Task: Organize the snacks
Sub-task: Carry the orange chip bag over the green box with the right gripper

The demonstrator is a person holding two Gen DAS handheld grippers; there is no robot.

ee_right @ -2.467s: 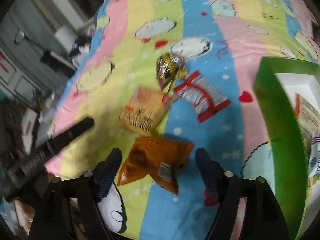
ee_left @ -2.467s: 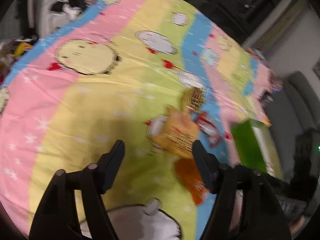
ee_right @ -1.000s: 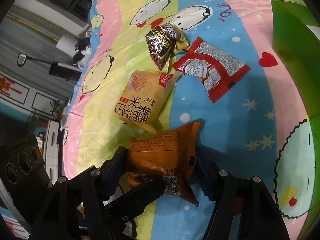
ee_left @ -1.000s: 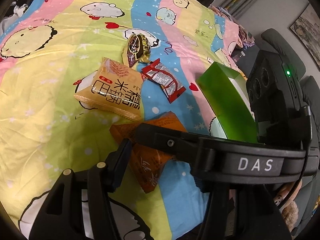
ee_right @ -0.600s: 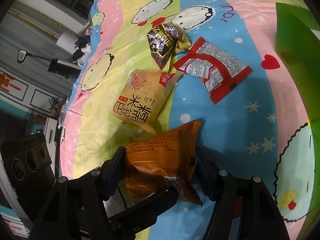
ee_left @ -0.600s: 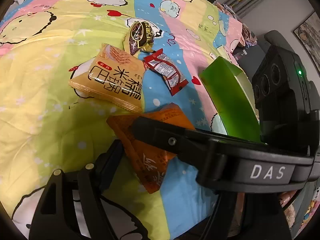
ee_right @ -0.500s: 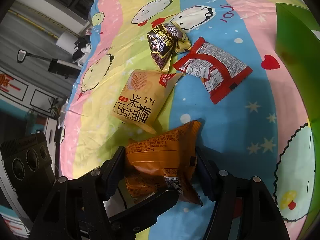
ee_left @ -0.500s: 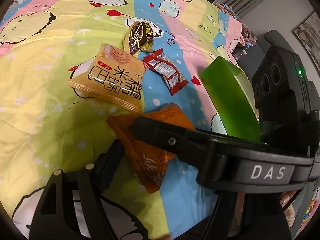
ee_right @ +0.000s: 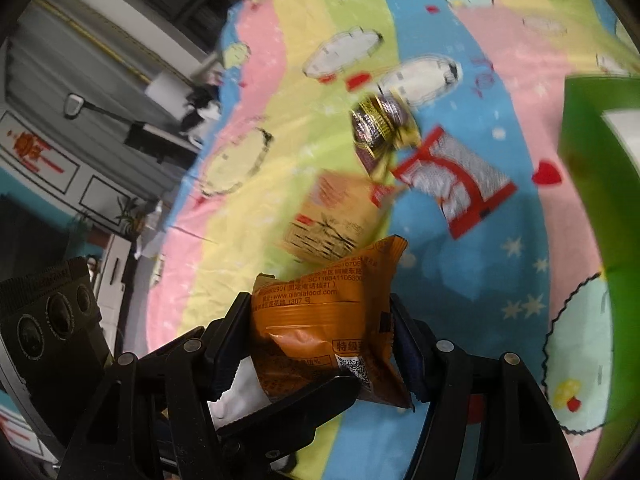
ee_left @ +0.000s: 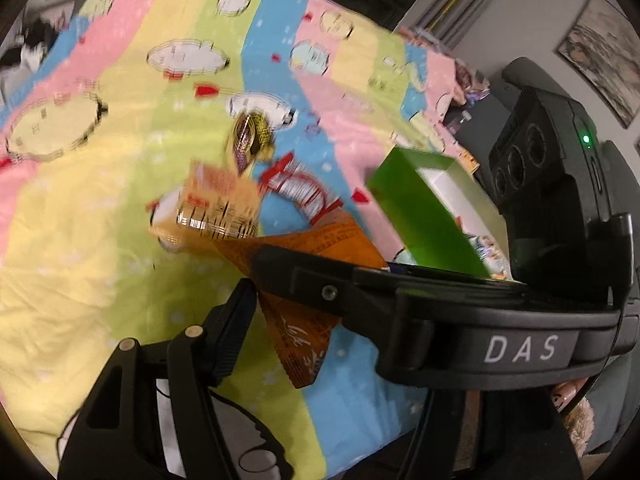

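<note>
The right gripper [ee_right: 320, 344] is clamped on the orange snack packet [ee_right: 324, 320], both pads pressed against its sides, with the packet's top edge standing above the fingers. The right wrist view shows the printed text and code patch on the packet; the left wrist view instead shows the same orange snack packet [ee_left: 304, 280] from the side, partly hidden behind the right gripper's black body.

The left gripper [ee_left: 304, 320] has only its left finger [ee_left: 232, 332] in clear sight; the other is covered, so I cannot tell how wide it stands.

On the striped cartoon bedsheet [ee_right: 500, 80] lie a pale yellow packet [ee_right: 332, 220], a red and silver packet [ee_right: 460, 184] and a dark gold-trimmed packet [ee_right: 376, 128], close together and blurred. The green box [ee_left: 420, 216] sits to their right; only the left wrist view shows its white inside with items in it. The right wrist view shows just its green wall.
</note>
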